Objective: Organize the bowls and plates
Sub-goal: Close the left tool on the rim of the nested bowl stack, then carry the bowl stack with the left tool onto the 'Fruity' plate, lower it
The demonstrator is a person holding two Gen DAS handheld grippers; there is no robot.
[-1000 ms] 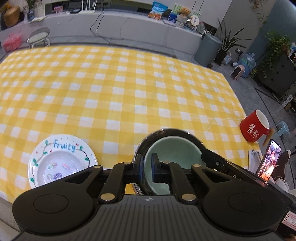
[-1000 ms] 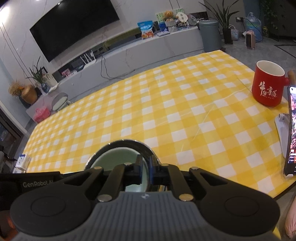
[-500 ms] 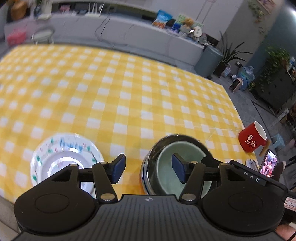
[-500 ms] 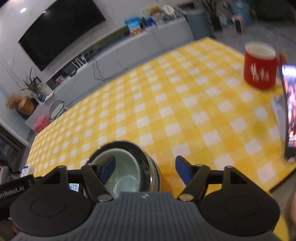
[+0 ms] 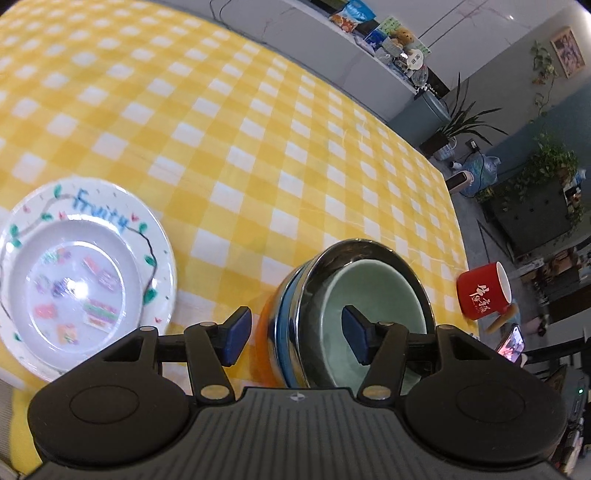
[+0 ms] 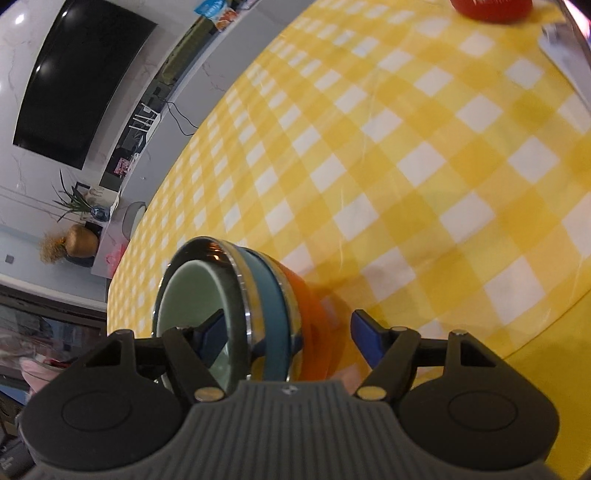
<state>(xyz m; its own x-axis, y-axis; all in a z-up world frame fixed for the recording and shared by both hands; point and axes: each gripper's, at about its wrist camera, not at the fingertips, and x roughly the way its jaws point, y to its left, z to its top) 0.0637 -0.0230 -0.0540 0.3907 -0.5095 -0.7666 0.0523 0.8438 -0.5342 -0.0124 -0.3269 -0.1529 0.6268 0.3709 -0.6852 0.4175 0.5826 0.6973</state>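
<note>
A nested stack of bowls stands on the yellow checked tablecloth (image 5: 258, 122): a pale green bowl (image 5: 369, 288) inside a steel bowl (image 5: 354, 247), then a blue and an orange one (image 6: 306, 306). My left gripper (image 5: 295, 332) straddles the stack's left wall, one pad outside and one inside the green bowl; its jaws are closing and neither pad touches the bowls. My right gripper (image 6: 288, 332) straddles the right wall of the stack the same way, jaws closing, pads clear. A white plate (image 5: 81, 273) lettered "Fruity", with a smaller plate in it, lies left of the stack.
A red mug (image 5: 484, 295) stands at the table's right side, with a lit phone (image 5: 511, 343) propped near it. In the right wrist view the mug (image 6: 491, 7) is at the top edge. Behind the table are a TV (image 6: 74, 81), a low cabinet and plants.
Both grippers, shut on the stack's rim a second ago, have let go and opened wide. Both have sunk lower and rolled, so the bowls now look tilted in each view.
</note>
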